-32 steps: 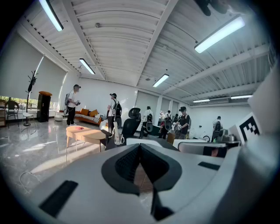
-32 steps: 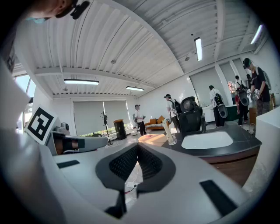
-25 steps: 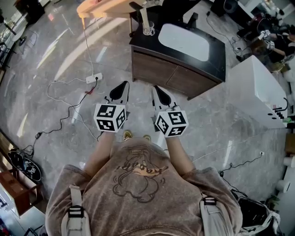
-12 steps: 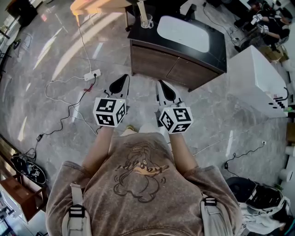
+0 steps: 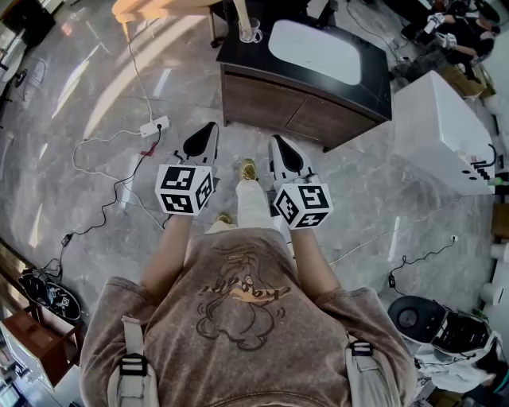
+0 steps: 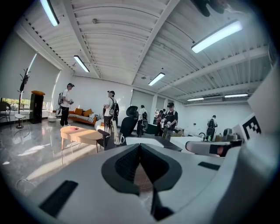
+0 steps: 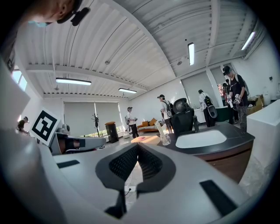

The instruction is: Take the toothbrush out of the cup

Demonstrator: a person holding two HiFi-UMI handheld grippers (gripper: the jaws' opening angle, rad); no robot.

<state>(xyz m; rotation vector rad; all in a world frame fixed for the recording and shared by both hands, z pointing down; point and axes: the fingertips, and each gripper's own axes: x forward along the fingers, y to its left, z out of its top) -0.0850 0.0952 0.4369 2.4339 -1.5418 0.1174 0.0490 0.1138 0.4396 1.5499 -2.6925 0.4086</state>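
Head view looks steeply down on a person standing on the grey marble floor (image 5: 95, 95), one leg (image 5: 253, 203) set out in front, facing a dark wood vanity cabinet (image 5: 294, 107) in the upper middle of the frame. The cup (image 5: 250, 32) stands on the black counter at the cabinet's upper left corner, just beside the white basin (image 5: 322, 48), and the toothbrush (image 5: 245, 14) leans in it with its upper end sticking well above the rim. That free end looks like the obvious part to pinch.

Both tools are carried side by side at waist height, roughly level and aimed at the cabinet. The left gripper (image 5: 208, 129) sits left of centre with its jaws pressed together on nothing. The right gripper (image 5: 276, 143) is next to it, and its jaws likewise meet with nothing between them. I'd say they are closed simply because there is nothing in reach: the cup is well apart from both, across a stretch of open floor.

From the left gripper view the cup (image 6: 118, 138) shows small, just above and left of the jaw tips. From the right gripper view the cup (image 7: 165, 139) sits right of them. So the task looks barely begun, with the approach the step in hand. A power strip (image 5: 155, 125) and loose cables lie on the floor to the left, off the direct line to the cabinet.
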